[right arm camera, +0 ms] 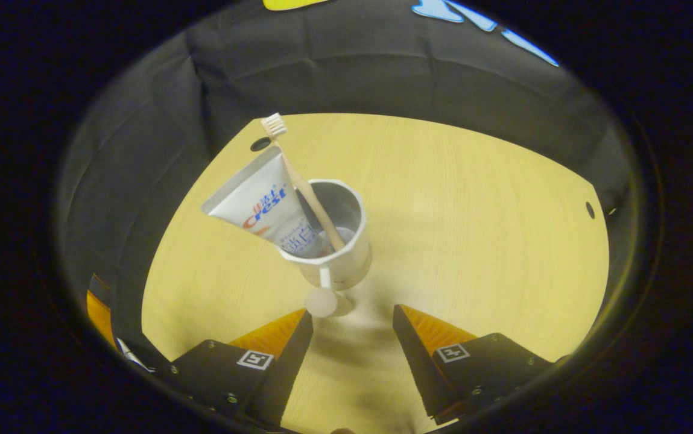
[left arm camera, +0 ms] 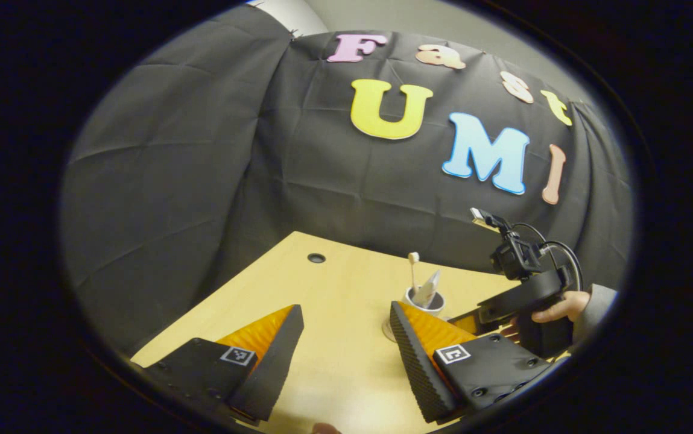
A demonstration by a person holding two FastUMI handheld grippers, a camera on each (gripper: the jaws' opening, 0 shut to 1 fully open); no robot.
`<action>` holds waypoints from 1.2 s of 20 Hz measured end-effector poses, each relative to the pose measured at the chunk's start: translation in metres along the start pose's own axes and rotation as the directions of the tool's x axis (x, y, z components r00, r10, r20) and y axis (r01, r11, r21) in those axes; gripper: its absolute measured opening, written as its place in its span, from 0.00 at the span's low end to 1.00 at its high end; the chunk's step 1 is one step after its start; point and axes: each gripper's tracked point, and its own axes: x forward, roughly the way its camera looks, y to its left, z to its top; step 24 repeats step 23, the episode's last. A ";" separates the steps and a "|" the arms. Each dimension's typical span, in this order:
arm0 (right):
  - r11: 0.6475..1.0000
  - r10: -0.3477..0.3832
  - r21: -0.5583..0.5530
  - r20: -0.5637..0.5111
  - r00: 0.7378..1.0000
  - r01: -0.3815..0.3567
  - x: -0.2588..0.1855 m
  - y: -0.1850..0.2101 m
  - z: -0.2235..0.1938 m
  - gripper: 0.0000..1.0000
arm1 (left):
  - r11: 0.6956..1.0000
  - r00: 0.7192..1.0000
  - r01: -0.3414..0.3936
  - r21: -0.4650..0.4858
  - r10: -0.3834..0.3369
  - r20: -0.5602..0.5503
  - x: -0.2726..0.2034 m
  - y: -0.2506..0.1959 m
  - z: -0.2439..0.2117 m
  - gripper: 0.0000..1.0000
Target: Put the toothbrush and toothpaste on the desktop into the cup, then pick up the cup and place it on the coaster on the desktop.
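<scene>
White cup [right arm camera: 340, 256]; white-silver toothpaste [right arm camera: 265, 208]; tan toothbrush [right arm camera: 304, 187], white bristles; pale wood-grain desktop [right arm camera: 473, 229]

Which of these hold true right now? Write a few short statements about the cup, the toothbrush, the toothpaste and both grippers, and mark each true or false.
1. The wooden toothbrush stands inside the white plastic cup. True.
2. The white toothpaste tube lies flat on the pale wooden desktop. False: it leans inside the cup.
3. The right gripper is shut on the cup. False: its fingers are apart, short of it.
4. The left gripper is open and holds nothing. True.
</scene>
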 end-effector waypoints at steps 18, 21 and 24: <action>0.958 -0.220 0.024 0.705 0.674 0.287 -0.214 -0.146 0.022 0.85 | 0.987 0.985 0.136 0.084 -0.144 0.098 0.005 -0.172 0.038 0.93; 0.950 -0.190 -0.016 0.764 0.617 0.312 -0.229 -0.141 0.022 0.88 | 0.989 0.981 0.123 0.080 -0.134 0.139 0.000 -0.185 0.051 0.93; 0.950 -0.163 -0.025 0.809 0.565 0.310 -0.248 -0.135 0.026 0.88 | 0.988 0.977 0.114 0.104 -0.130 0.167 -0.003 -0.190 0.059 0.93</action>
